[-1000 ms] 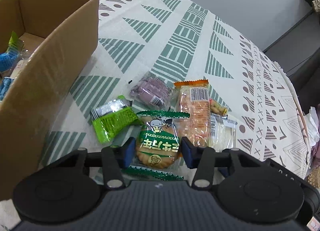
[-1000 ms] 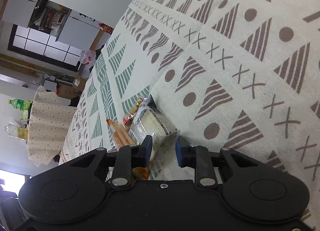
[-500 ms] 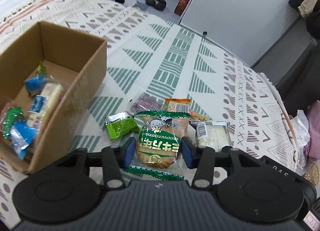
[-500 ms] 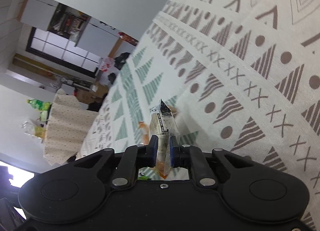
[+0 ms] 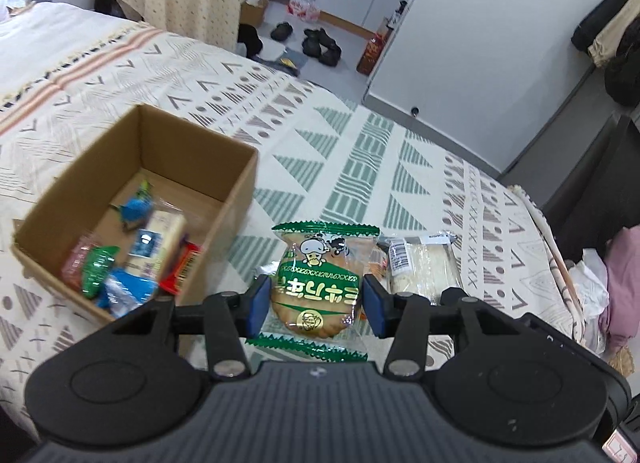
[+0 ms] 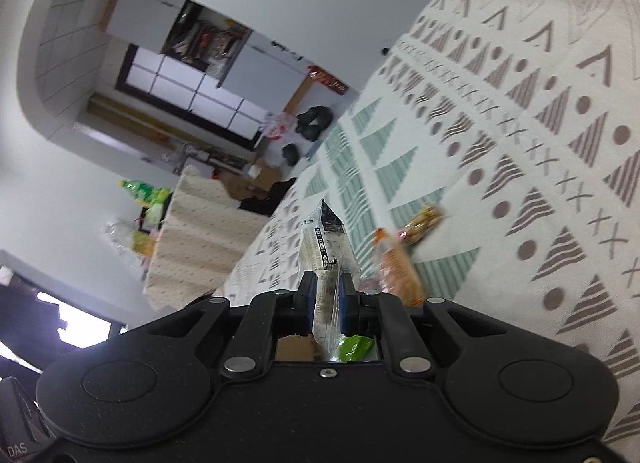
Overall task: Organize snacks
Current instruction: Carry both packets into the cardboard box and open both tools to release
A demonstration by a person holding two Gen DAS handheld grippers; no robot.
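Underneath everything lies the patterned cloth (image 5: pixel 360 151), cream with green and brown triangles, dots and crosses. On it, at the left of the left wrist view, stands an open cardboard box (image 5: pixel 236 183) already holding several snack packets in blue, green, red and pale wrappers (their print is too small to read). Just right of the left gripper (image 5: pixel 316 303), a clear-wrapped sandwich pack (image 5: pixel 420 267) lies flat on the cloth; its white label carries a barcode, nothing legible.

Between the blue pads of the left gripper sits the green-edged cracker packet (image 5: pixel 318 275), pressed on both sides and lifted clear of the cloth. Its front shows a cartoon cow and large yellow characters on a green band, upside down to the camera. That gripper points steeply down toward the cloth near the box's right wall.

In the right wrist view, the right gripper (image 6: pixel 326 299) is closed nearly all the way on a thin clear packet (image 6: pixel 326 251) with black-and-white print, held edge-on and sticking up ahead; the lettering is blurred. This gripper tilts only slightly downward, rolled sideways. Beyond it an orange packet (image 6: pixel 396 271) and a small peanut packet (image 6: pixel 422 221) rest on the cloth.
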